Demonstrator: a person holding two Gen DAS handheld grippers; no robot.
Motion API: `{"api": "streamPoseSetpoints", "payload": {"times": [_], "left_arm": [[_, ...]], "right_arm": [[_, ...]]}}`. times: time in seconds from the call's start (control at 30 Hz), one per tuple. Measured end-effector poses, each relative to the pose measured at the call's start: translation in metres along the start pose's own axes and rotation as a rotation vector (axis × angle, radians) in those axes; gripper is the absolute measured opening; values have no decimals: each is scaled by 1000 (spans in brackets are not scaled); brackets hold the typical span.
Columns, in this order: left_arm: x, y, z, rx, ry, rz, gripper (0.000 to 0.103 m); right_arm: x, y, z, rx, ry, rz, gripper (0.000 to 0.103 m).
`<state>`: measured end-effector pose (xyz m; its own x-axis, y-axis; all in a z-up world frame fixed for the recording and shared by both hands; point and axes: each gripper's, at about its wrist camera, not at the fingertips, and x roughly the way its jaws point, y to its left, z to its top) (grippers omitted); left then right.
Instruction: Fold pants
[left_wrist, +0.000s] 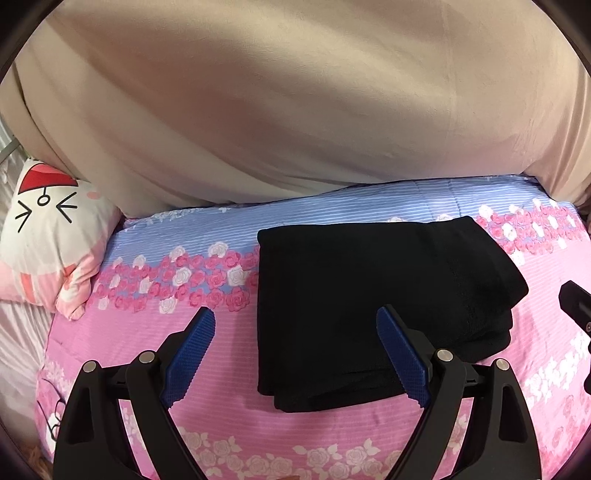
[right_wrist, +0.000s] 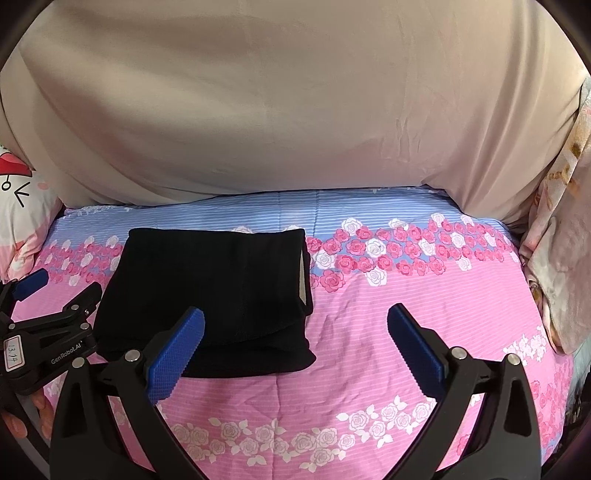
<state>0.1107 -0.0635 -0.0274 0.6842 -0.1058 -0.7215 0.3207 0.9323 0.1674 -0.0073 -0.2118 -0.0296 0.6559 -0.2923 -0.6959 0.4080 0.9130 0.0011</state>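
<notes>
From the left wrist camera, the left gripper stands with its blue-padded jaws spread wide and nothing pinched between them; its right pad overlaps the near edge of the black pants in the picture, though whether it touches the cloth cannot be told. The pants lie folded into a thick, layered rectangle on the pink and blue rose-patterned bedsheet, just past centre toward two o'clock. A cartoon cat pillow sits at nine o'clock, a beige cloth backdrop fills twelve o'clock, and part of the other tool shows at the three o'clock edge. From the right wrist camera, the right gripper is likewise spread and empty, over bare sheet. Here the folded pants lie toward ten o'clock, partly behind its left pad, with a pale lining strip showing at their right edge. The left gripper appears at nine o'clock, jaws apart, just beside the pants.
</notes>
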Motion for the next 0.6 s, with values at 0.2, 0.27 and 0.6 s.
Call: {"api": "streamPoseSetpoints", "payload": {"times": [0.2,0.27,0.6], "left_arm": [[1,2,2,-19,2,-59,87],[1,2,2,-22,0,-76,87],[-4,-5,5,8,-42,-71,87]], "right_arm": [[2,-1,0,0,-2,-4,98],[3,-1,0,0,-2,-4,98],[3,-1,2,-3,-6,-8,98]]}}
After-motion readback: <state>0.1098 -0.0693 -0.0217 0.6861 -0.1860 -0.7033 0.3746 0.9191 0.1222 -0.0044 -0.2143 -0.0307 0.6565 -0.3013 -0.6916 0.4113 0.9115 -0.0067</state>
